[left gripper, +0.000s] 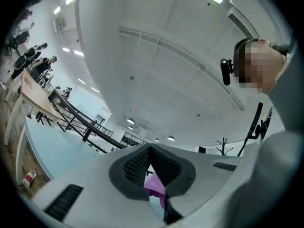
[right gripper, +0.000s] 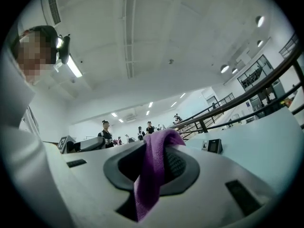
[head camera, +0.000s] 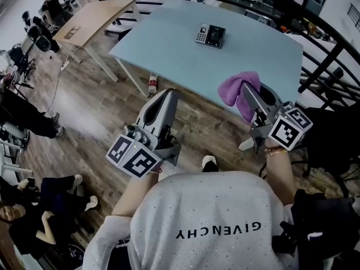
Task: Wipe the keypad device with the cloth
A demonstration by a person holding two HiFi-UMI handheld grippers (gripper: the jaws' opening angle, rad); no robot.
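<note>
The keypad device (head camera: pixel 210 35), black with a grey key block, lies on the far part of the light blue table (head camera: pixel 169 44), well beyond both grippers. It also shows small in the right gripper view, as the keypad device (right gripper: pixel 213 146) standing on the tabletop. My right gripper (head camera: pixel 248 90) is shut on a purple cloth (head camera: pixel 238 89), held near the table's front edge. In its own view the cloth (right gripper: pixel 153 175) hangs down between the jaws. My left gripper (head camera: pixel 169 96) is shut on nothing, over the floor left of the table's corner. A bit of the cloth (left gripper: pixel 155 185) shows behind it.
A wooden table (head camera: pixel 95 18) stands at the far left. A plastic bottle (head camera: pixel 152 84) lies on the wood floor by a table leg. A black railing (head camera: pixel 326 55) runs along the right. Several people sit or stand at the left edge.
</note>
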